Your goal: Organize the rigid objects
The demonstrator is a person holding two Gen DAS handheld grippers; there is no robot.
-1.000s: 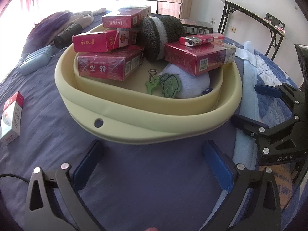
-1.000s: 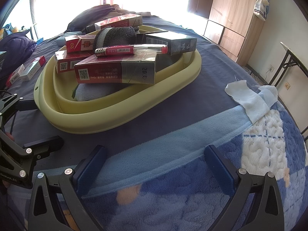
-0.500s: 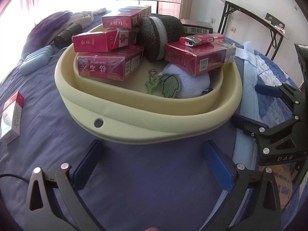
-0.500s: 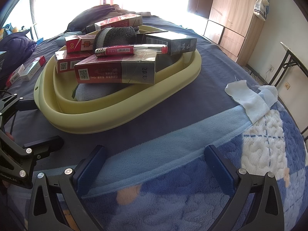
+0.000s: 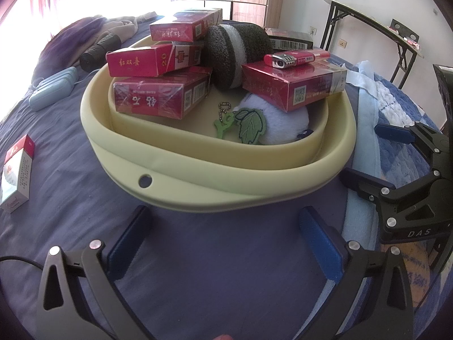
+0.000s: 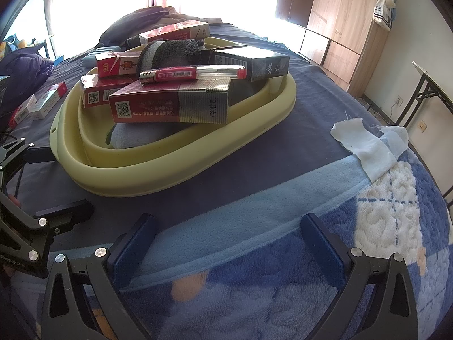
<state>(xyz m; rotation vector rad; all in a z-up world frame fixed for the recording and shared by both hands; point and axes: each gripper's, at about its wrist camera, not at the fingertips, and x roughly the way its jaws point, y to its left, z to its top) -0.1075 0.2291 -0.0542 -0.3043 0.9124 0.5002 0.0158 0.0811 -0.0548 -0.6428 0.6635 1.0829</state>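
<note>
The pale yellow basin (image 5: 215, 181) sits on the blue blanket (image 6: 254, 204) of the bed, toward its near edge, piled with red cigarette packs (image 5: 161, 99), a dark pack (image 6: 254, 65), a red lighter (image 6: 192, 73) lying on top of the nearest pack (image 6: 170, 107), a rolled grey sock (image 5: 235, 53) and a pale plush keychain (image 5: 271, 127). The packs look light, stiff and crushable, best pinched across their narrow faces; the lighter looks slick and could roll off. The basin wall appears soft and foldable, so lifting by one rim would likely sag. One more white-and-red pack (image 5: 17, 170) lies apart near the bed's left edge. The left gripper (image 5: 223, 232) and right gripper (image 6: 226, 238) both hover before the basin, fingers spread wide and empty. Nothing has shifted from a second ago: grippers and load are as they were.
</note>
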